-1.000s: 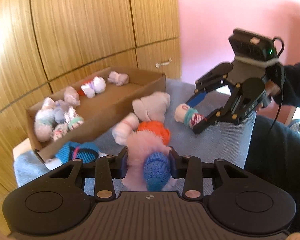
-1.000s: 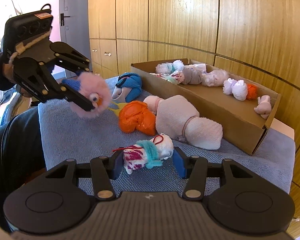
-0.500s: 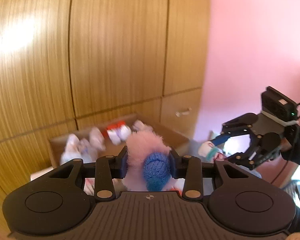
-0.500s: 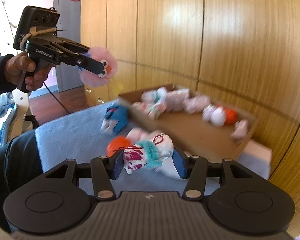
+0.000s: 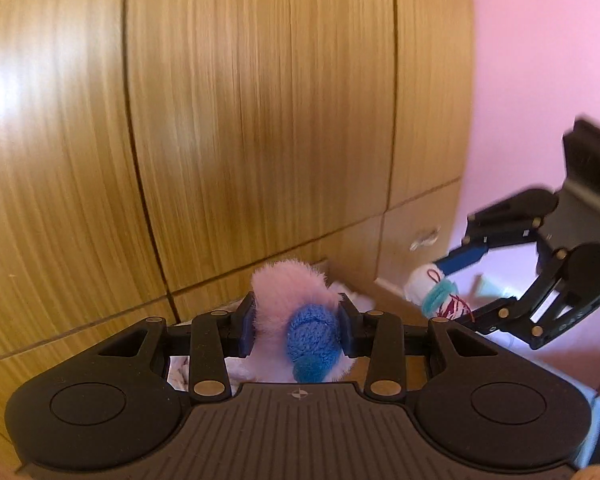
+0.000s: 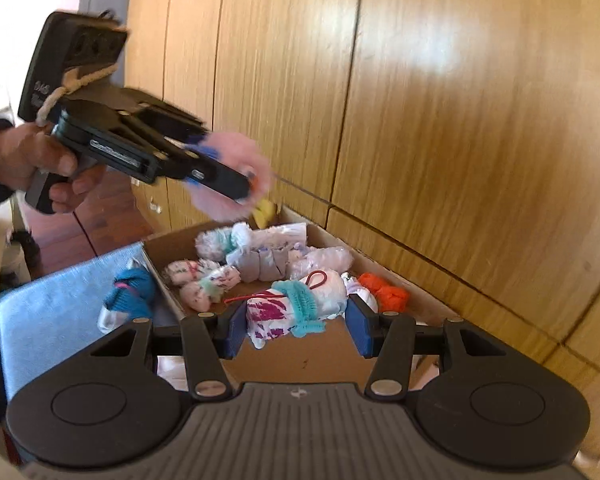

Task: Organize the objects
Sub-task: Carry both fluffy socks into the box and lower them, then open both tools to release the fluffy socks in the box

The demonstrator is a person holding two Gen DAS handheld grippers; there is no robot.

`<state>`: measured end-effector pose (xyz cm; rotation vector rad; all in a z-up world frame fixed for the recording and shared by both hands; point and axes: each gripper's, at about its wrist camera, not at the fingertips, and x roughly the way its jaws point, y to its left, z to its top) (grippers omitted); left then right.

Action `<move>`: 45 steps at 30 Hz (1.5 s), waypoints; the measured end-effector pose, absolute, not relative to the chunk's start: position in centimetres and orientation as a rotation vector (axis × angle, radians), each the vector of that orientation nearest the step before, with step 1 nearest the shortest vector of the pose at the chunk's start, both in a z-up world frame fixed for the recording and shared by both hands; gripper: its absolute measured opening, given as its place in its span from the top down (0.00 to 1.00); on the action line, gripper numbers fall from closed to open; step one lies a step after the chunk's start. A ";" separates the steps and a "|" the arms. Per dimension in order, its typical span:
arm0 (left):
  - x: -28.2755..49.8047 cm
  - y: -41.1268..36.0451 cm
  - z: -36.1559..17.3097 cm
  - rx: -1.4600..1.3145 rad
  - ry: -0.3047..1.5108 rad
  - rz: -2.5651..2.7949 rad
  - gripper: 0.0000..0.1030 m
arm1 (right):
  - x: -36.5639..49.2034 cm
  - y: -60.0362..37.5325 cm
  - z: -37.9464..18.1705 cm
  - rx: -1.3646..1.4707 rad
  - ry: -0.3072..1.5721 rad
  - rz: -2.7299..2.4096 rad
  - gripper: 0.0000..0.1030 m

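Observation:
My left gripper (image 5: 296, 330) is shut on a fluffy pink toy with a blue knitted part (image 5: 300, 320); in the right wrist view it (image 6: 236, 184) hangs high above the left end of the cardboard box (image 6: 296, 356). My right gripper (image 6: 296, 322) is shut on a white rolled sock bundle with a teal band and magenta marks (image 6: 296, 304), held over the box; it also shows in the left wrist view (image 5: 432, 292). Several rolled sock bundles (image 6: 260, 256) lie in the box.
A wooden wardrobe wall (image 6: 460, 120) stands right behind the box. A blue-teal bundle (image 6: 130, 296) lies on the blue towel (image 6: 48, 320) left of the box. An orange bundle (image 6: 384, 294) lies in the box. A pink wall (image 5: 540, 80) is at the right.
Both grippers have risen from the towel and moved forward over the box, each still holding its item. The left gripper now points at the wardrobe; the table has dropped out of its view.

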<state>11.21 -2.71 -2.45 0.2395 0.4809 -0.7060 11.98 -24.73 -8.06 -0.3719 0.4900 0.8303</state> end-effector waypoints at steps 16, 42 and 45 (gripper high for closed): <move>16.8 -8.4 -10.7 0.466 0.623 -0.714 0.55 | 19.8 -18.8 -15.7 -0.532 0.660 0.859 0.54; 17.9 -8.4 -12.7 0.542 0.745 -0.615 0.45 | 21.5 -17.7 -16.2 -0.619 0.722 0.839 0.47; 17.8 -8.4 -12.6 0.544 0.743 -0.604 0.40 | 21.1 -17.8 -16.1 -0.619 0.720 0.836 0.44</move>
